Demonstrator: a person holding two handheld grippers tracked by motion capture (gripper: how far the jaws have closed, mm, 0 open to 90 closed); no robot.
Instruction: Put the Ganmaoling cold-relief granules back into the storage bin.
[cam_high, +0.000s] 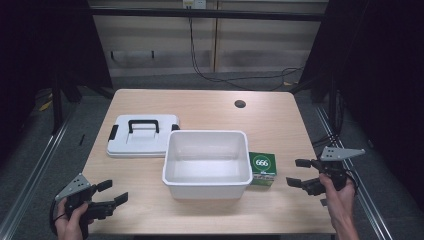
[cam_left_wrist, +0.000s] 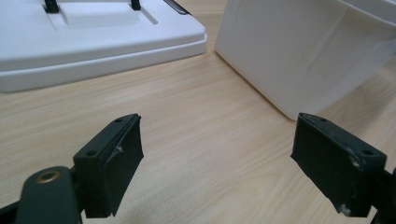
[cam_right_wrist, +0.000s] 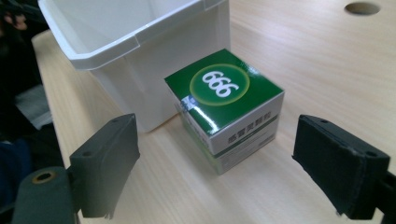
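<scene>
Jaws spread wide and empty, the left gripper (cam_high: 107, 194) hovers over the near left corner of the desk (cam_high: 210, 107), held in a hand (cam_high: 72, 222) that comes in from the near edge. In the left gripper view its jaws point across bare wood toward the white lid (cam_left_wrist: 93, 37) and a wall of the white bin (cam_left_wrist: 299, 51). That lid, with its black handle (cam_high: 143, 123), lies flat left of centre, just beside the bin's far left corner. The open bin (cam_high: 207, 190) stands in the middle of the desk. A green box (cam_high: 262, 168) marked 666 rests on the wood against the bin's right wall. The right gripper (cam_high: 299, 172), near the right edge, also has its jaws wide apart and holds nothing; the right gripper view shows the box (cam_right_wrist: 224, 107) ahead of the jaws, not yet between them.
</scene>
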